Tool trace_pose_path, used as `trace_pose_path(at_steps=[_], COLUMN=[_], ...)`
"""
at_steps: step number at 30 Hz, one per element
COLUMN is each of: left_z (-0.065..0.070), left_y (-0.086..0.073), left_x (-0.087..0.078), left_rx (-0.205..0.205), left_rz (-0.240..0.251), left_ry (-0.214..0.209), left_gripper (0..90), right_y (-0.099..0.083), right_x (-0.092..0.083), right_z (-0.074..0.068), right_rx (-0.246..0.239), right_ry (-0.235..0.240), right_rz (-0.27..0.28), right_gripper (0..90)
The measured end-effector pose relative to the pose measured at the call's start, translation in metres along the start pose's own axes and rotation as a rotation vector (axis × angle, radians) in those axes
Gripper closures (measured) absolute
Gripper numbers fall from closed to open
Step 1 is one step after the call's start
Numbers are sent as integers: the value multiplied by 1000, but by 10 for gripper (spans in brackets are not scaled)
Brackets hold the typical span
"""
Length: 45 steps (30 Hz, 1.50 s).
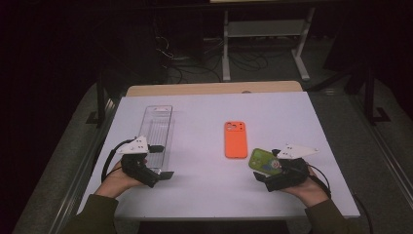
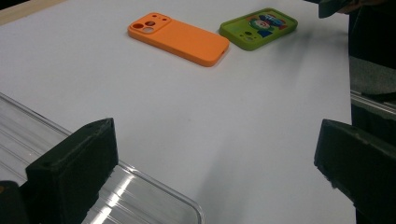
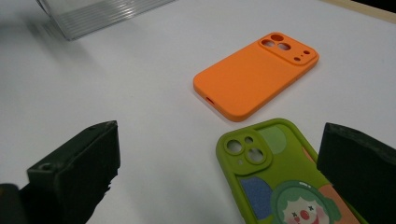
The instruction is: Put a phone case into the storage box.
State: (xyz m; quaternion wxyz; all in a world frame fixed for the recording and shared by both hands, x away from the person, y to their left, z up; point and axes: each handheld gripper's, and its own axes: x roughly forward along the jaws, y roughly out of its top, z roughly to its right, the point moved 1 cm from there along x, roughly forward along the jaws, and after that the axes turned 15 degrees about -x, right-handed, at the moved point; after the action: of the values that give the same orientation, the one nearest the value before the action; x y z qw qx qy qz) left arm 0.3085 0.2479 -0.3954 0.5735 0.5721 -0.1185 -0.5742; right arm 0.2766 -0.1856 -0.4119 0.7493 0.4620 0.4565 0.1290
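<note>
An orange phone case (image 1: pixel 235 140) lies camera-side up in the middle of the white table (image 1: pixel 204 190). Just right of it and nearer me lies a green phone case (image 1: pixel 264 162) with a cartoon clown picture. My right gripper (image 1: pixel 267 166) is open around the green case's near end, and the case (image 3: pixel 275 177) reaches between its jaws. A clear ribbed plastic tray (image 1: pixel 157 129) lies at the left. My left gripper (image 1: pixel 161 162) is open over the tray's near end (image 2: pixel 130 196) and holds nothing. The orange case (image 2: pixel 180 37) and green case (image 2: pixel 259 27) lie farther off in the left gripper view.
A wooden tabletop edge (image 1: pixel 214 88) shows behind the white table. Beyond it is a dark floor with cables (image 1: pixel 195 63) and a white frame (image 1: pixel 263 44). Bare white surface lies between the tray and the two cases.
</note>
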Motion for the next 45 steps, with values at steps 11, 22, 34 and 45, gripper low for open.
trace_pose_path(at_steps=[11,22,34,45], left_z=[-1,-2,-2,-4], left_y=[-1,-1,-2,-2], left_x=[2,0,-2,-4], left_rx=[3,-11,-17,-21], left_rz=[-15,0,11,17], left_ry=[6,1,1,2], left_gripper=[0,0,0,0], right_y=[13,33,56,60], right_x=[12,37,79,111], right_z=[10,37,75,102], right_rx=[9,58,78,133], right_ry=[-19,-62,-94,-115], right_rz=[-52,-138,-195,-262], right_gripper=[0,156,496,760])
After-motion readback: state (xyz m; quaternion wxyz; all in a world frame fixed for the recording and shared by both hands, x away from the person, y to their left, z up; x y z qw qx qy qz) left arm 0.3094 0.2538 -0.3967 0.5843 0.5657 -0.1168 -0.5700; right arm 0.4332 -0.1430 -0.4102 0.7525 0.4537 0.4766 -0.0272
